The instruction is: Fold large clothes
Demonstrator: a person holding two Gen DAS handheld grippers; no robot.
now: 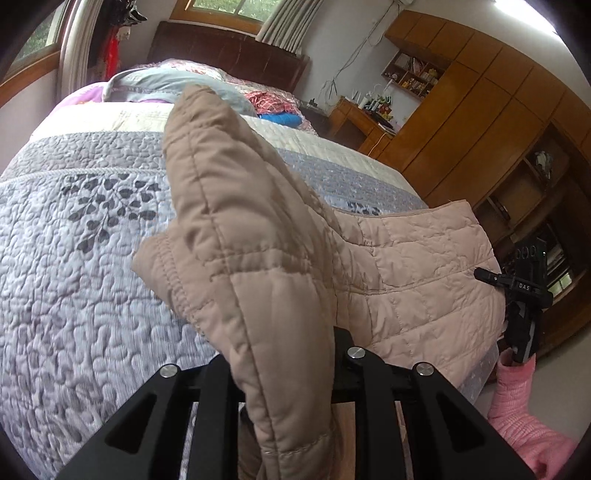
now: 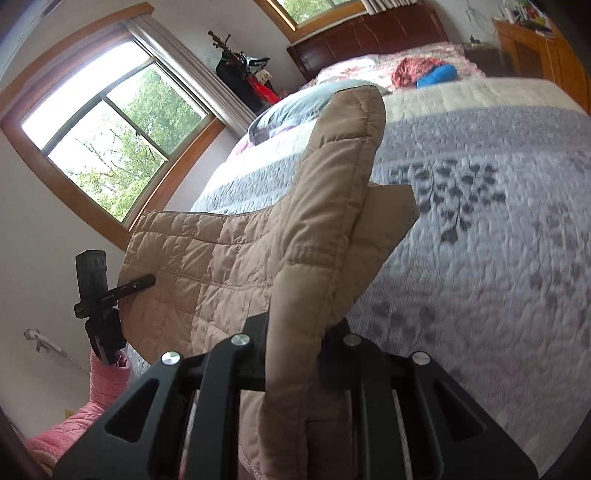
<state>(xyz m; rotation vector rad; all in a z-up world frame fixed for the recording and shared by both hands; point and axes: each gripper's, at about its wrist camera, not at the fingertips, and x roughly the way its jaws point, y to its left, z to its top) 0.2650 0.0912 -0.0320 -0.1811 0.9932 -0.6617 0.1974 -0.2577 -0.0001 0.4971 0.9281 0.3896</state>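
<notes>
A beige quilted jacket (image 1: 240,229) hangs lifted over the bed, stretched between my two grippers. In the left wrist view my left gripper (image 1: 284,354) is shut on a padded fold of it, and the cloth drapes over and hides the fingertips. Far right in that view, the right gripper (image 1: 484,276) pinches the jacket's other edge. In the right wrist view my right gripper (image 2: 299,328) is shut on a thick fold of the jacket (image 2: 229,266), its tips hidden too. The left gripper (image 2: 146,282) grips the far left edge there.
The bed's grey quilt with a leaf print (image 1: 92,258) lies below the jacket. Red and blue clothes (image 2: 424,75) sit near the dark headboard (image 2: 369,33). A wooden wardrobe (image 1: 480,122) stands to one side, a window (image 2: 110,136) to the other. Pink sleeves (image 1: 517,406) show behind the grippers.
</notes>
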